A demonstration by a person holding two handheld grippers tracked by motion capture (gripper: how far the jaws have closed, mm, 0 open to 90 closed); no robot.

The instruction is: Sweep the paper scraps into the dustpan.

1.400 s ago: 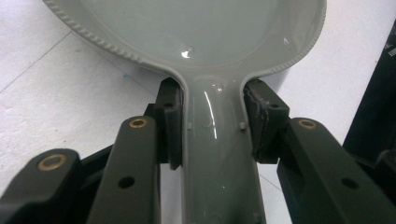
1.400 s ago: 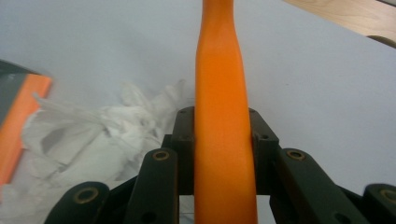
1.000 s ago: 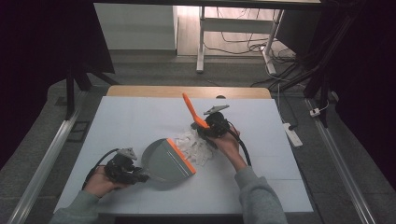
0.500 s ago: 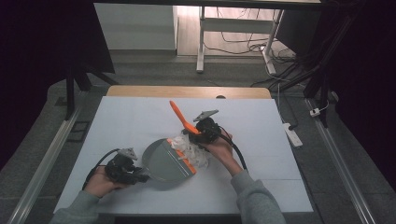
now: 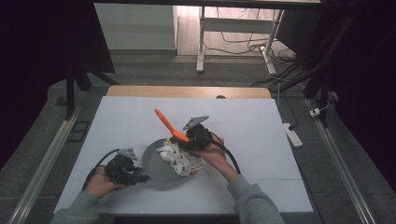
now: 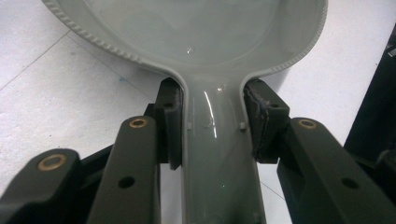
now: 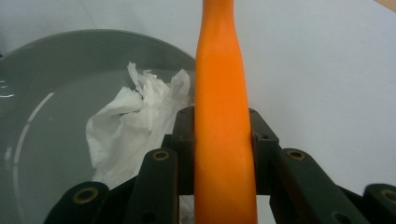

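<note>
A grey dustpan (image 5: 154, 163) lies on the white table, and my left gripper (image 5: 128, 171) is shut on its handle (image 6: 215, 140) at the front left. In the left gripper view the pads (image 6: 172, 122) press on both sides of that handle, and the pan's bowl (image 6: 187, 28) lies ahead. My right gripper (image 5: 191, 136) is shut on the orange handle (image 5: 167, 123) of a brush, which slants up to the left. Crumpled white paper (image 5: 180, 158) lies at the pan's right side, under the right gripper. In the right gripper view the orange handle (image 7: 222, 116) stands between the jaws, with the paper (image 7: 130, 121) inside the dustpan (image 7: 46, 93).
The white table (image 5: 252, 126) has a wooden strip along its far edge (image 5: 187, 91). A power strip (image 5: 292, 134) lies on the floor to the right. Metal rails run along both sides of the table.
My right gripper has carried the brush to the left and nearer to the person, and the white paper has moved with it onto the dustpan. The left gripper and the pan have stayed put.
</note>
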